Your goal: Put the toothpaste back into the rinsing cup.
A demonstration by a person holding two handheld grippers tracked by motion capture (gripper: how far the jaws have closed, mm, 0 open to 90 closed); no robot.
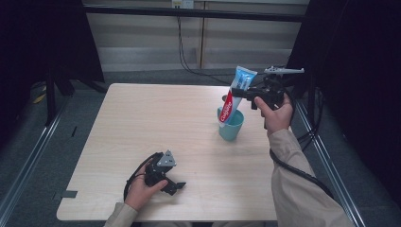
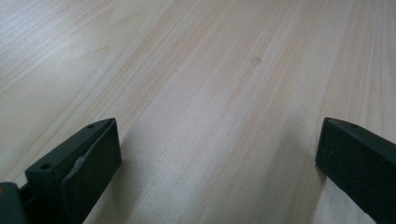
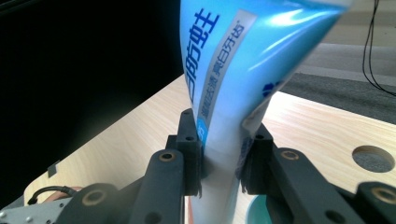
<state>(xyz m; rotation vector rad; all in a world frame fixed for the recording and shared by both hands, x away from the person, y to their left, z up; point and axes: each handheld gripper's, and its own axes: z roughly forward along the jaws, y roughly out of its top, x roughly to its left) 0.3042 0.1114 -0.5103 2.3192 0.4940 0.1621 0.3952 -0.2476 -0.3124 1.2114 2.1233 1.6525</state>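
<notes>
A blue, white and red toothpaste tube (image 1: 235, 94) stands tilted with its lower end inside a teal cup (image 1: 231, 126) on the right half of the table. My right gripper (image 1: 243, 91) is shut on the tube's upper half; in the right gripper view the jaws press the blue tube (image 3: 229, 79) from both sides. The cup's rim (image 3: 254, 213) peeks out below the tube. My left gripper (image 1: 172, 185) rests low near the table's front edge, held in a hand. In the left gripper view its fingers (image 2: 88, 163) stand wide apart over bare wood with nothing between them.
The light wooden table (image 1: 156, 123) has a round hole (image 3: 372, 158) near one corner. Dark curtains hang at both sides. Black cables (image 1: 189, 61) trail down to the floor beyond the far edge. Metal rails run along the floor left and right.
</notes>
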